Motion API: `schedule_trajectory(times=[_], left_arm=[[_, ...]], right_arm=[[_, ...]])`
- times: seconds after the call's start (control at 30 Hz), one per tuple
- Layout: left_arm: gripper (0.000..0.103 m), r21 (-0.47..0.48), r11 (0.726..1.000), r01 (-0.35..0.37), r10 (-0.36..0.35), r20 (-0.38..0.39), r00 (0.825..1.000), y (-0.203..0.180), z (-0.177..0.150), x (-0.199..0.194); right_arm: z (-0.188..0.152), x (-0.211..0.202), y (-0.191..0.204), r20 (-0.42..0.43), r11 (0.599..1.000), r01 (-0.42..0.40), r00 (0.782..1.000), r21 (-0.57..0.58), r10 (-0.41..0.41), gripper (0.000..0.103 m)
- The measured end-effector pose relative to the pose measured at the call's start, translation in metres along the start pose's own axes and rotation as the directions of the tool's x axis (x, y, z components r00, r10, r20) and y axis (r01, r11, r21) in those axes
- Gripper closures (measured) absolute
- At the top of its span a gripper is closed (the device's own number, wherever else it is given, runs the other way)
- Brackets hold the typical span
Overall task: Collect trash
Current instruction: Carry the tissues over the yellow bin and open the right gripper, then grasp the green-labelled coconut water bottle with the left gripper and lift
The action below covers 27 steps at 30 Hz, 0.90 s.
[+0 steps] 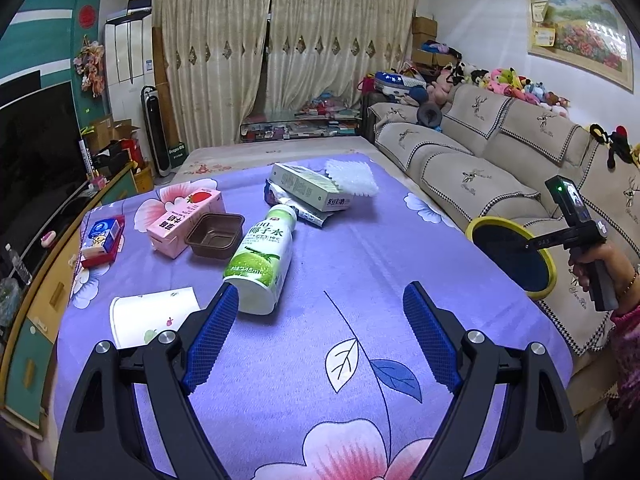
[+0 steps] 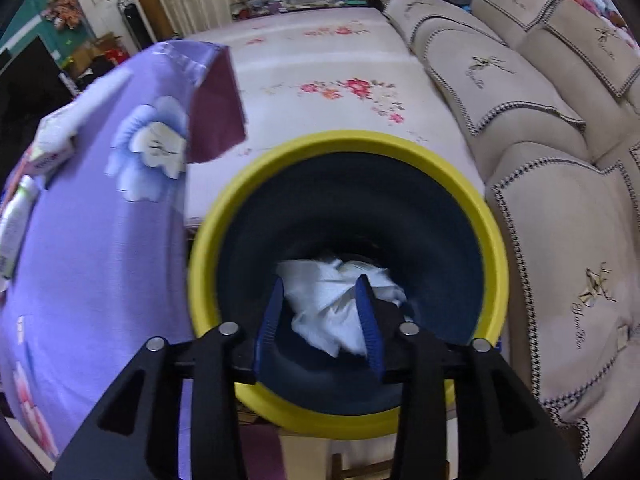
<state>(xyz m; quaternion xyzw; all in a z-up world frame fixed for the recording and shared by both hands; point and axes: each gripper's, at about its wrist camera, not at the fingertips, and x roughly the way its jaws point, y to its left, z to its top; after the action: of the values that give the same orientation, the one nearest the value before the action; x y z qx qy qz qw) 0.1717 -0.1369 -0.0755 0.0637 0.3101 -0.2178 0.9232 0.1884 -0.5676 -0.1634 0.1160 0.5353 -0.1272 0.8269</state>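
My left gripper (image 1: 320,320) is spread wide over the purple floral cloth (image 1: 360,248), nothing between its blue pads. Just ahead of the left-hand pad lies the coconut water bottle (image 1: 262,258), on its side, base toward me, cap pointing away. Off to the left of that pad, a white paper cup (image 1: 154,316) is tipped over. Further ahead and left: a brown plastic tray (image 1: 215,235) beside a pink strawberry milk carton (image 1: 185,218), and a small blue and red box (image 1: 102,240) beyond them. Straight ahead at the far end, a pale carton (image 1: 310,192) sits on some foil wrapping, with a white foam pad (image 1: 352,178) beside it.

My right gripper (image 2: 320,312) holds the yellow-rimmed bin (image 2: 492,216) by its near wall, one finger inside, one outside, as far as the blur lets me tell. Crumpled white paper (image 2: 336,300) is already lying in the bottom. The bin hangs off the right edge of the table, beside the beige sofa (image 2: 560,160).

So collecting is underway with most of the litter left. The bottle looks like the next pick: I'd shift the left gripper left and forward so the pads straddle its body, close across the width, then carry it right to the bin. It's round and may roll if one pad nudges it first.
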Motion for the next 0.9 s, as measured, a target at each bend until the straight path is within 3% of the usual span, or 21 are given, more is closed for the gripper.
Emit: schedule_trajectory(times=[0.2, 0.4, 0.6, 0.9], left_arm=[[0.02, 0.001, 1.0, -0.002, 0.002, -0.038, 0.999, 0.006, 0.002, 0.021], [0.02, -0.003, 1.0, -0.027, 0.026, -0.093, 0.995, 0.021, 0.013, 0.057], [0.02, -0.021, 0.999, -0.047, 0.043, -0.158, 0.986, 0.044, 0.029, 0.101], [0.028, -0.03, 0.998, -0.063, 0.053, -0.249, 0.967, 0.058, 0.026, 0.143]], right_arm=[[-0.004, -0.015, 0.004, 0.064, 1.0, 0.01, 0.998, -0.019, -0.008, 0.057], [-0.001, -0.035, 0.025, 0.117, 0.998, -0.026, 0.993, -0.059, 0.033, 0.056], [-0.002, -0.047, 0.04, 0.141, 0.994, -0.047, 0.988, -0.098, 0.061, 0.056], [0.0, -0.05, 0.051, 0.14, 0.99, -0.062, 0.987, -0.126, 0.079, 0.056]])
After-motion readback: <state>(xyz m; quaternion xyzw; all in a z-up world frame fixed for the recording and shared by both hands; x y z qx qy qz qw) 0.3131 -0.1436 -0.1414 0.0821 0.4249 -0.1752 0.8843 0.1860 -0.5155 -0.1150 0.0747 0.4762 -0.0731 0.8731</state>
